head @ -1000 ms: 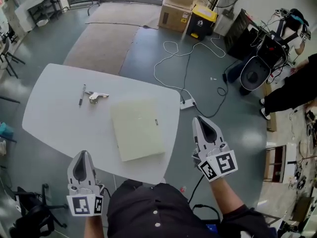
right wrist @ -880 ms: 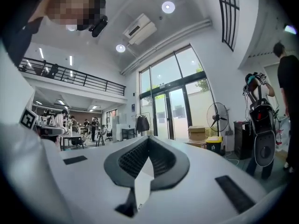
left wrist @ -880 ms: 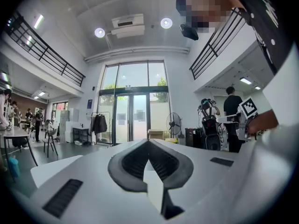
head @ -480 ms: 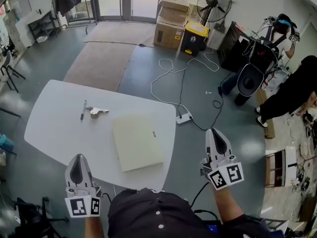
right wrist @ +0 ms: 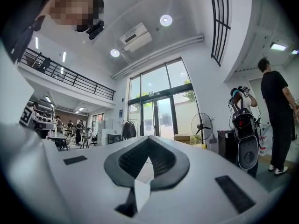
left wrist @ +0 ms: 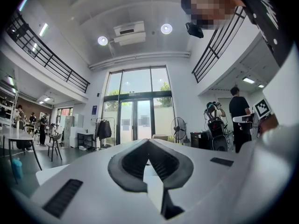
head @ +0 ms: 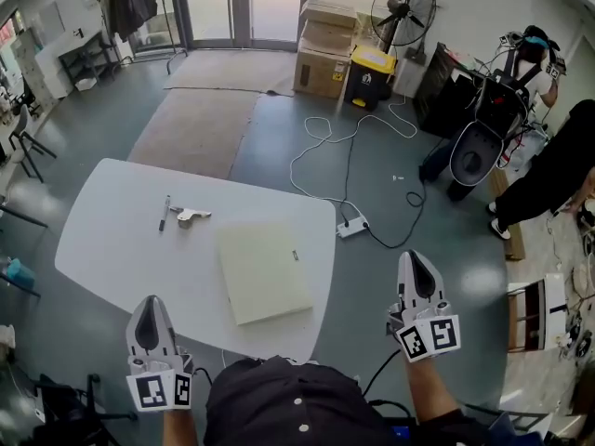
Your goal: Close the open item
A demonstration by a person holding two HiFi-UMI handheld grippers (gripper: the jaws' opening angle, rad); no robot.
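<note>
While level, left tongs [head: 152,303], right tongs [head: 412,258]: closed.

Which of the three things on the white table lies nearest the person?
The big pale flat case, by the near edge; the pen and small metal tool lie farther back.

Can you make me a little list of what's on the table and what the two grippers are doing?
table: white, rounded corners
biggest thing: flat cream case, lying flat and looking shut, toward the table's right end
small things: pen and metal piece, side by side, left of the case
left gripper: jaws together, nothing in them, by the table's near edge
right gripper: jaws together, nothing in them, over the floor right of the table
floor: power strip on a white cable
</note>
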